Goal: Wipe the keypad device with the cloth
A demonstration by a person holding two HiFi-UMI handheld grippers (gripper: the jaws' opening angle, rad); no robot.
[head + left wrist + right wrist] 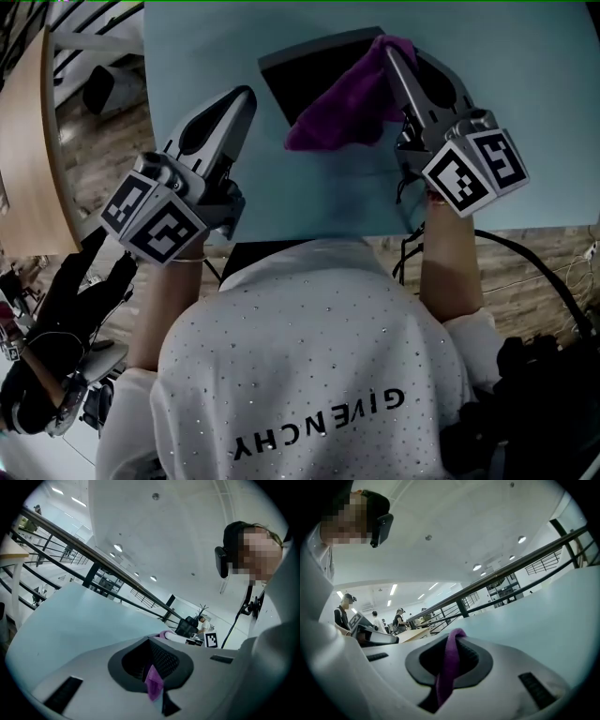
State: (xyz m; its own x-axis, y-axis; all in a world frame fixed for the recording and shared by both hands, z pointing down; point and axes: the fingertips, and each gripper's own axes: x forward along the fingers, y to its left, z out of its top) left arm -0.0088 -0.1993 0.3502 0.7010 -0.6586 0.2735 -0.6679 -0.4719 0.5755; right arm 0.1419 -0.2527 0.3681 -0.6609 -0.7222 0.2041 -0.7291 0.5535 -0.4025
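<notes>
Head view | right claw (386, 49) clamped on cloth (342, 108), draped over keypad device (298, 80) on surface (530, 84) | left claw (246, 95) pinching purple scrap (153, 682), beside device | advice: press low, sweep slowly, brace device.

Purple cloth (352, 103) draped over dark keypad device (300, 80)
The cloth, bunched and pinched at its top in the right gripper (389, 47), hangs over the right side of the flat, grey-rimmed keypad device, which lies tilted at upper centre of the frame.
</notes>
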